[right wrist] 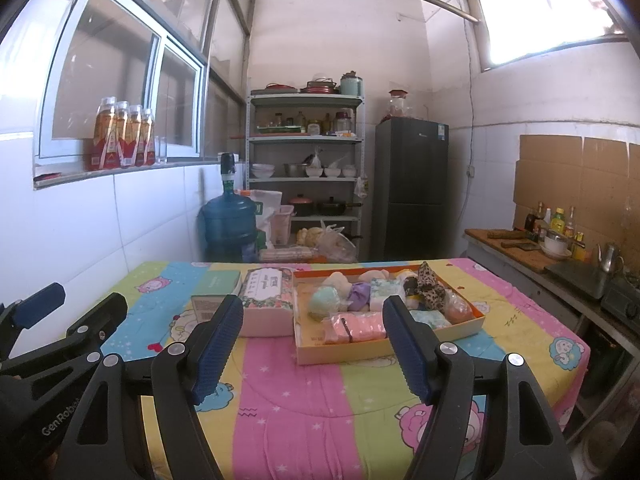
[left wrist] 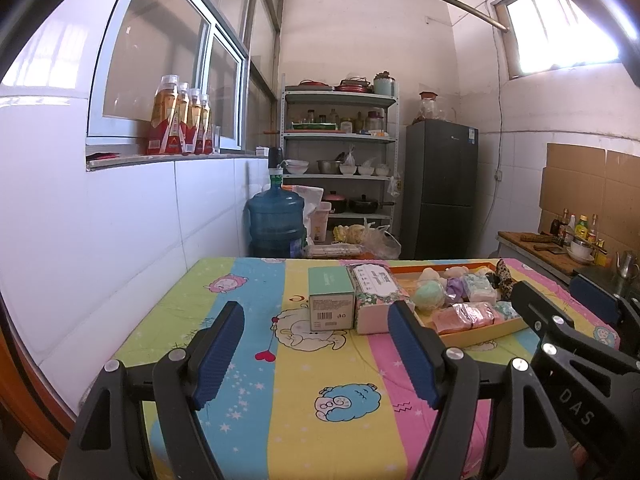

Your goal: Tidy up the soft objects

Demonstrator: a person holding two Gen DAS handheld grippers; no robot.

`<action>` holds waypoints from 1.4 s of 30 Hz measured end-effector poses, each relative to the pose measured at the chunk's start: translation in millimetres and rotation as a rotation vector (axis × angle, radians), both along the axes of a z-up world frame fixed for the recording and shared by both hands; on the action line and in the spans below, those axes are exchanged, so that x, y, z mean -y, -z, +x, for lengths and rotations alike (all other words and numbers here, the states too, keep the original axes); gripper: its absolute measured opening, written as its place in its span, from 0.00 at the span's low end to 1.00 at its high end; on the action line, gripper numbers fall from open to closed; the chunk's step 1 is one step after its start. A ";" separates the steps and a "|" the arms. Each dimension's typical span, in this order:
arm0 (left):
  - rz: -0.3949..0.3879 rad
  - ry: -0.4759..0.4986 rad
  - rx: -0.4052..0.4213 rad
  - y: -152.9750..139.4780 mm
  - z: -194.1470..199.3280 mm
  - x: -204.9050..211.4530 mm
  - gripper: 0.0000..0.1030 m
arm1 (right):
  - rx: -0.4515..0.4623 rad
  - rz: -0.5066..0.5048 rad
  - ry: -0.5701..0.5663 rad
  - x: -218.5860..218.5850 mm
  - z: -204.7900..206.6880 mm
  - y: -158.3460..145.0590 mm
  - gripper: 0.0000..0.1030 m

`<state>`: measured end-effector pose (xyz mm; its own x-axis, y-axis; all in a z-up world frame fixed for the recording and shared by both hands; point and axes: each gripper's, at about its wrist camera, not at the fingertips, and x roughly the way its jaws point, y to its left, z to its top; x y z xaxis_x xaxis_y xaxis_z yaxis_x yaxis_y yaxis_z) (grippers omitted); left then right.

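A shallow cardboard tray (right wrist: 360,356) with an orange rim lies on the colourful tablecloth. It holds a green ball (right wrist: 325,300), pink wrapped packs (right wrist: 360,326), a leopard-print cloth (right wrist: 430,286) and other soft items. The tray (left wrist: 480,336) sits at the right in the left wrist view. Left of it stand a floral tissue box (right wrist: 266,296) and a teal box (left wrist: 331,296). My left gripper (left wrist: 316,356) hovers open over the cloth, short of the boxes. My right gripper (right wrist: 312,344) is open too, short of the tray, nothing between its fingers.
A white tiled wall runs along the table's left side. Behind the table stand a blue water jug (left wrist: 276,220), a metal shelf (left wrist: 340,152) of dishes and a dark fridge (left wrist: 440,192). A counter (right wrist: 520,252) with bottles is at the right.
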<state>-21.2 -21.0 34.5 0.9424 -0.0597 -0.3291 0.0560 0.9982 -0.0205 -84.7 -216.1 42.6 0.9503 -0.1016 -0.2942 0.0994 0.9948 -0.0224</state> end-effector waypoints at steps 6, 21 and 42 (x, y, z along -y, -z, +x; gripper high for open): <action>0.000 0.003 0.000 0.5 0.1 -0.6 0.72 | 0.000 0.000 0.001 0.0 0.0 0.0 0.72; -0.002 0.002 0.003 1.7 -1.6 -0.8 0.72 | -0.005 0.001 -0.005 -1.4 -0.1 -0.2 0.72; 0.000 0.007 0.002 1.8 -2.7 1.4 0.72 | -0.006 0.002 -0.004 -2.4 -0.5 1.4 0.72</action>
